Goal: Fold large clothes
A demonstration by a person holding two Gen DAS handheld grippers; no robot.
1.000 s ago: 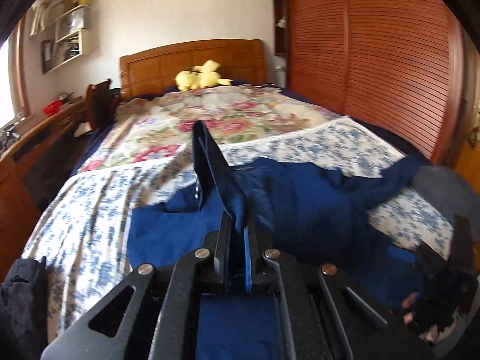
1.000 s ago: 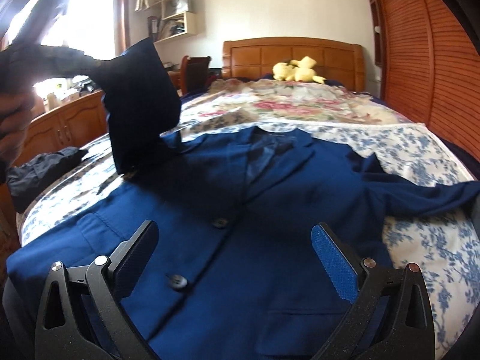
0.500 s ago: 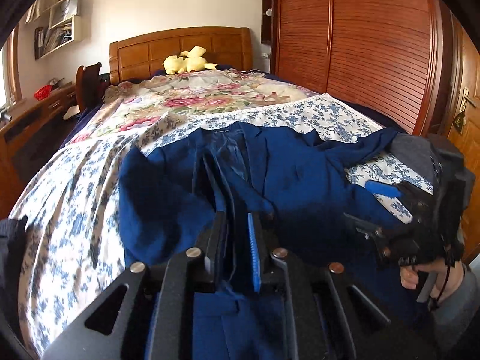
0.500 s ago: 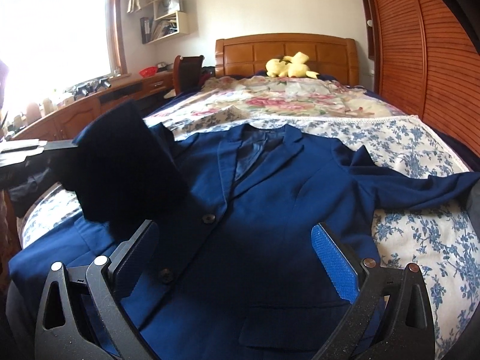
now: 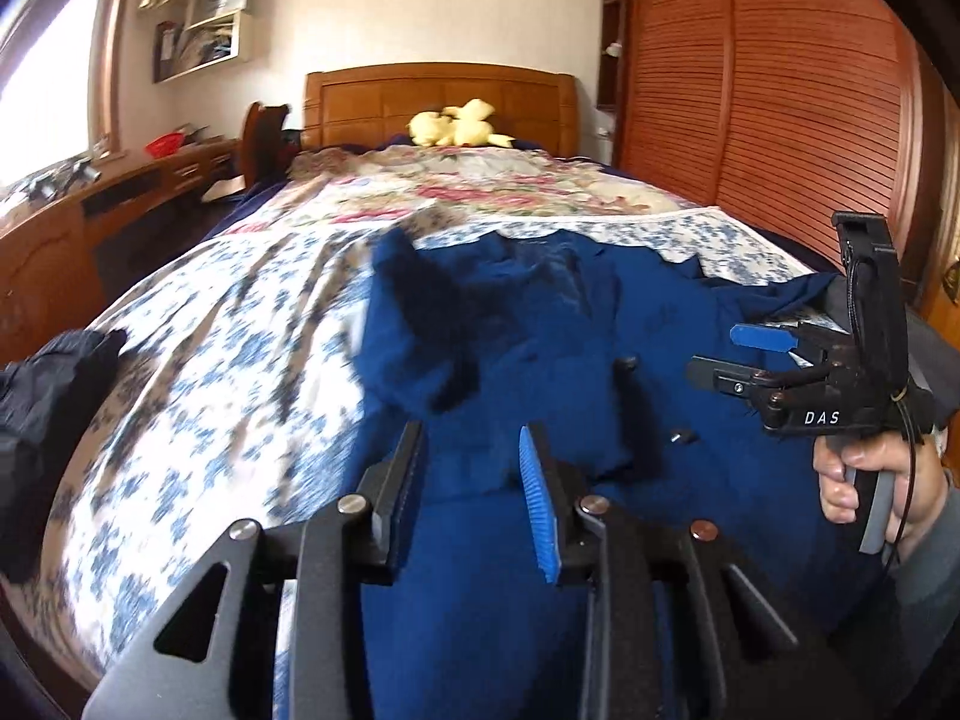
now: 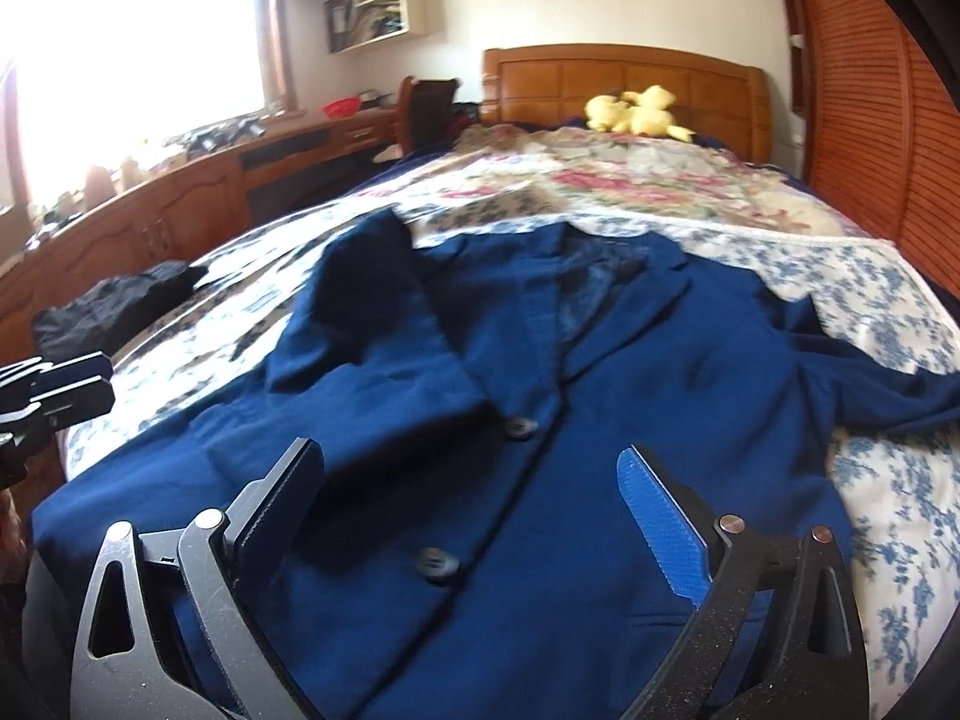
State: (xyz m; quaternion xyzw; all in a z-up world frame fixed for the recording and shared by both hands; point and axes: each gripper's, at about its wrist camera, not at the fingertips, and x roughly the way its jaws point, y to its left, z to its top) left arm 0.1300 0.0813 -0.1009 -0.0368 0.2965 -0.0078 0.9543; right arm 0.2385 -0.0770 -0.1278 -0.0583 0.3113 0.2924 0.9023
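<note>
My left tongs (image 5: 474, 480) are opening, nothing pinched; my right tongs (image 6: 480, 510) stand spread and empty. The blue jacket (image 6: 540, 420) lies front-up on the bed (image 6: 888, 480), one sleeve (image 6: 372, 324) folded across at 11 o'clock. Only the left view shows my right hand (image 5: 864, 480).

I see a bed (image 6: 888, 300) under blue-flowered and rose-patterned covers, its wooden headboard (image 6: 624, 75) against a pale wall (image 5: 420, 0). Louvred wooden wardrobe doors (image 5: 780, 120) run along its right edge. Off its left edge, a wooden desk (image 6: 198, 180) sits below a bright window (image 6: 132, 42) and wall shelves (image 6: 378, 12).
</note>
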